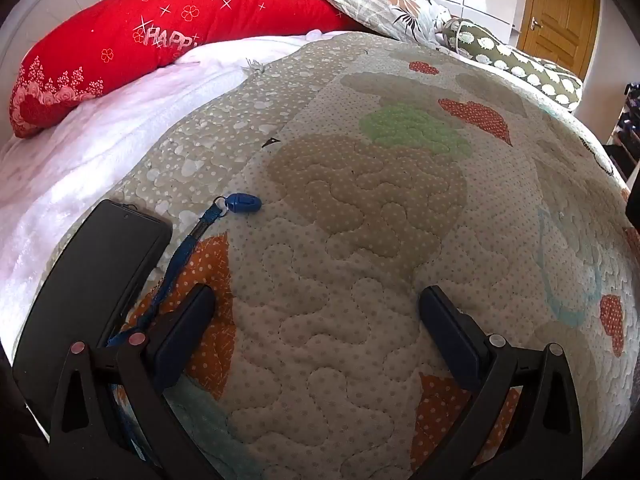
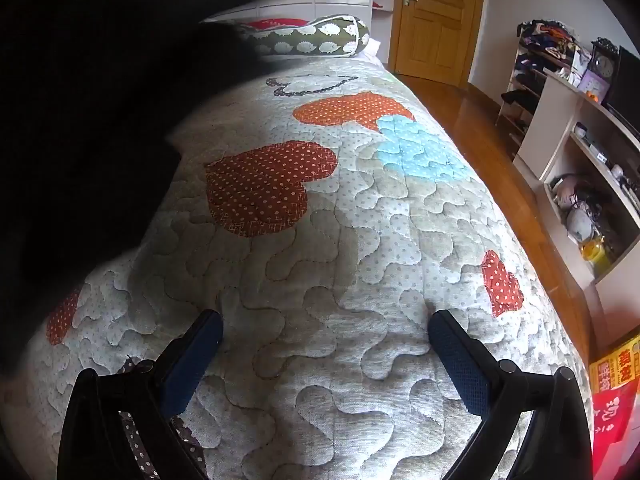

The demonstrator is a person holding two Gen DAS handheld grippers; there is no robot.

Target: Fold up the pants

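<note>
The pants are most likely the big black, blurred mass [image 2: 92, 120] filling the upper left of the right wrist view, so close to the lens that neither its outline nor its long axis can be made out; whether it lies on the bed or hangs above it cannot be told. It sits up and to the left of the right tongs [image 2: 326, 344], which gape wide with nothing between them. The left tongs [image 1: 316, 312] are equally wide and empty, and no dark cloth shows in that view, so the right hand seems nearer. Beneath both spreads a soft, puffy quilt [image 1: 360, 240], stitched in wavy lines, dotted, with orange and red heart patches. A black phone [image 1: 92, 280] and a blue clip on a lanyard [image 1: 240, 203] lie beside the left tongs.
</note>
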